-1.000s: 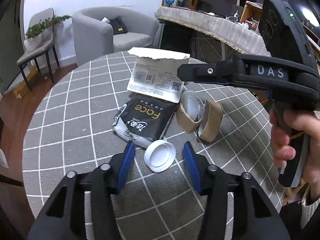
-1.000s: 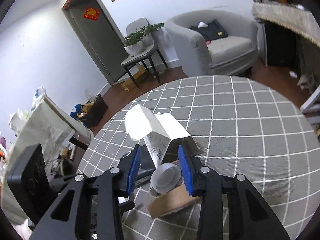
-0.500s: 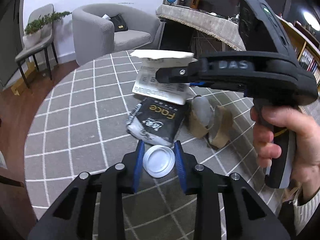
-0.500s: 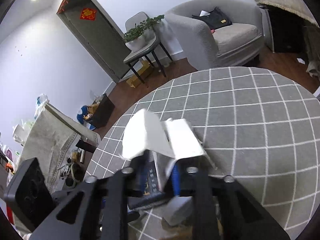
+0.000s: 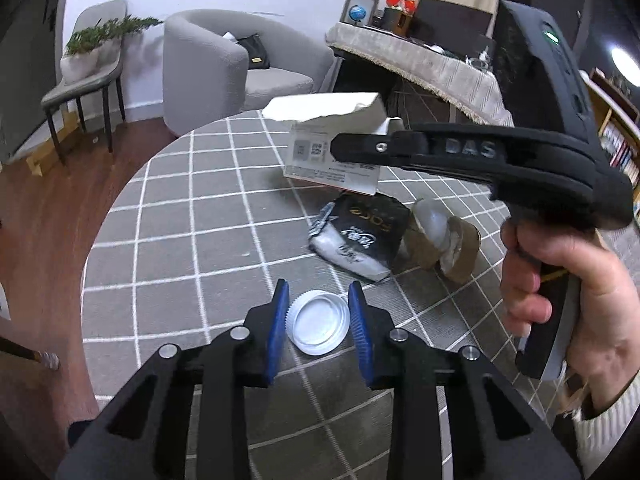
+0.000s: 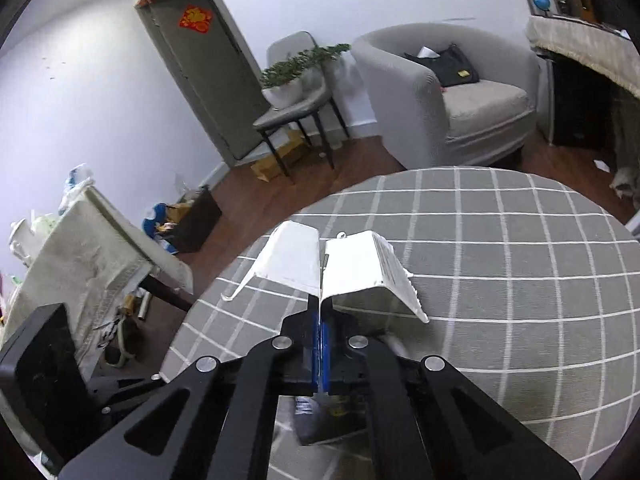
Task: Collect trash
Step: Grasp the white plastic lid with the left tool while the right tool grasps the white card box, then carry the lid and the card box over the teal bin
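My left gripper (image 5: 318,320) is shut on a white plastic lid (image 5: 317,329), its blue pads touching both sides, low over the grey checked round table (image 5: 192,220). My right gripper (image 6: 321,344) is shut on a torn white carton (image 6: 352,276) and holds it above the table; the carton also shows in the left wrist view (image 5: 332,148). A black wrapper (image 5: 362,236) and a crushed brown paper cup (image 5: 444,240) lie on the table beyond the lid.
A grey armchair (image 5: 224,68) and a chair with a potted plant (image 5: 88,60) stand beyond the table. A cloth-covered side table (image 5: 432,68) is at the back right. Floor clutter and a draped surface (image 6: 80,264) lie left in the right wrist view.
My left gripper closed around the lid. My right gripper shut on the carton and lifted it off the table, up and away from the wrapper and cup.
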Demonstrator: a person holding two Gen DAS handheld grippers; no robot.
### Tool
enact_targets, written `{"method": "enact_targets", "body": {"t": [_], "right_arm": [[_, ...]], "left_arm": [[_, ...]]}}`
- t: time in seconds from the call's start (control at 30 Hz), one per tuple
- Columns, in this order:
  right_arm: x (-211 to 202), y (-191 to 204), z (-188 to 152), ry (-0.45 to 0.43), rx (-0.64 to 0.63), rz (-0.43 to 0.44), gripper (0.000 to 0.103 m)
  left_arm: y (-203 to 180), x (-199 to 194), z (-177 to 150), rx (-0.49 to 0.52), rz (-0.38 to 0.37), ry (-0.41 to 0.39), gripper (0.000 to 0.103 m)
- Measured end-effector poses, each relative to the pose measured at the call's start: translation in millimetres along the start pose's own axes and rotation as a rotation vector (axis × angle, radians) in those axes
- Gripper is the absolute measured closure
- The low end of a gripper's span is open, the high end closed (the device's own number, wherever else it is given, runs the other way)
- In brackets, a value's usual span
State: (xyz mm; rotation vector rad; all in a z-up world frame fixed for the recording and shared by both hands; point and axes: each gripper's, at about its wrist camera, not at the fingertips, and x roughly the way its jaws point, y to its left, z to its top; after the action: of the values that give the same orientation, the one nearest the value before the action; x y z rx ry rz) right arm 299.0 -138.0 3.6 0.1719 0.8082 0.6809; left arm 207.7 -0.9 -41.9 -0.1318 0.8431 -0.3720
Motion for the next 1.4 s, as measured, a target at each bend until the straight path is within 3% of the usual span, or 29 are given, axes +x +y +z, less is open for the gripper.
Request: {"method": "enact_targets", "body": {"t": [0.27, 0.5, 0.83, 1.13, 1.4], "right_arm": [[-7, 22, -12, -0.016, -0.068, 0.010, 0.102], [-22, 39, -30, -0.043, -0.093, 0.012, 0.102], [-33, 76, -62, -0.026, -0.165, -0.009, 0.102], [-39, 107, -88, -0.025, -0.210, 0.032, 0.102], [-41, 133, -97, -0.031, -0.239, 0.085, 0.102]], "left_arm": [[15, -34, -8, -0.064, 0.016, -0.078, 0.070], [14, -56, -27, -0.063, 0.089, -0.120, 0.070], [14, -76, -53, -0.076, 0.143, -0.120, 0.070], [15, -109, -79, -0.057, 0.216, -0.133, 0.070], [45, -128, -98, -0.068, 0.285, -0.121, 0.070]]}}
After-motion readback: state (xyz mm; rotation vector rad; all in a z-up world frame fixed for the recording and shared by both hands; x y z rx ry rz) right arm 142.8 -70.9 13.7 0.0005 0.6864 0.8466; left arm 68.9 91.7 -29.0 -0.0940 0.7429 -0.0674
